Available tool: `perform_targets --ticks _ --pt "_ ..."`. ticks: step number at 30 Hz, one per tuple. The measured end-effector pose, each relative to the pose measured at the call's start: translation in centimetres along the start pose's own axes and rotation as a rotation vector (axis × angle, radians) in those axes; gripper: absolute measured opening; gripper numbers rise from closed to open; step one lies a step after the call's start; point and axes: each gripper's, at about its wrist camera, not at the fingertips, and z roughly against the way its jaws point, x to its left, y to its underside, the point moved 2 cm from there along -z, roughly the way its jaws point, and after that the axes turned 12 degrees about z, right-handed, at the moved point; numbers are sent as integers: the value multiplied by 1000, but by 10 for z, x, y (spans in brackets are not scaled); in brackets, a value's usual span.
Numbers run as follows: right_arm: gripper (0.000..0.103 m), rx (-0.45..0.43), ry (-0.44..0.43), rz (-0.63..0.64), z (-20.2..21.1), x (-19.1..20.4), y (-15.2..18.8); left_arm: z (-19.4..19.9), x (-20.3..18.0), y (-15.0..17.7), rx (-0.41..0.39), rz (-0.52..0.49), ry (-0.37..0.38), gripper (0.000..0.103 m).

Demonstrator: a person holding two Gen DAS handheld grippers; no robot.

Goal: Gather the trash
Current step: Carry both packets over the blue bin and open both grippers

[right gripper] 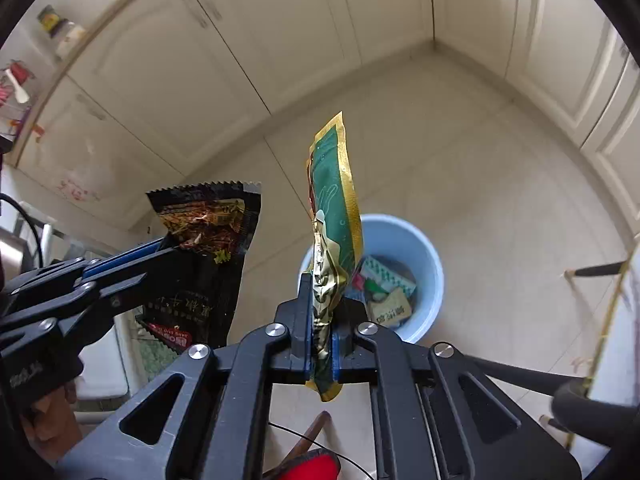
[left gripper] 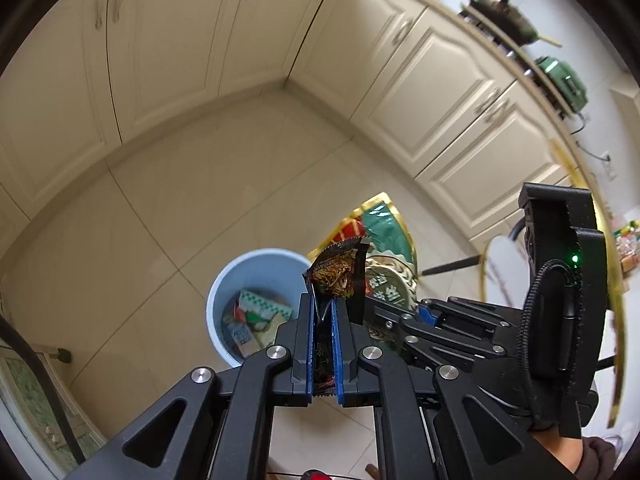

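Low in the left wrist view, the left gripper (left gripper: 324, 308) has its blue-lined jaws pressed together on a black snack wrapper (left gripper: 338, 274), whose crumpled top sticks up past the fingertips. Just left of the jaws and beyond them, a light blue bin (left gripper: 224, 296) stands on the pale tiled floor (left gripper: 160, 220), with several packets already lying inside it. To the right of centre, the right gripper (left gripper: 404, 312) reaches in from the side, and a green and gold pouch (left gripper: 388, 236) rises from it, partly behind the black wrapper. Cream cabinet doors (left gripper: 432, 80) curve across the top of the frame, and a dark pan (left gripper: 508, 16) and a green appliance (left gripper: 560, 80) sit on the counter at upper right.

At the bottom centre of the right wrist view, the right gripper (right gripper: 323, 312) pinches the green and gold pouch (right gripper: 336, 208), which stands upright, edge-on to the camera, with its lower end hanging below the jaws. The light blue bin (right gripper: 428, 264) lies just behind and right of the pouch. At left, the left gripper (right gripper: 176, 246) comes in sideways, clamped on the black snack wrapper (right gripper: 200, 264), which hangs flat towards the camera.
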Motion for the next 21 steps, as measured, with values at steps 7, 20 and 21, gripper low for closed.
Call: perform_targets --ticks 7,20,21 --pt "30 34 39 -39 -39 -27 -6 -63 11 -36 72 15 -41 4" --pt "64 11 154 -101 -2 -55 2 -95 -22 -43 79 32 -106 29" --pt "64 5 149 -103 3 -55 3 -80 -16 -35 65 30 -106 29"
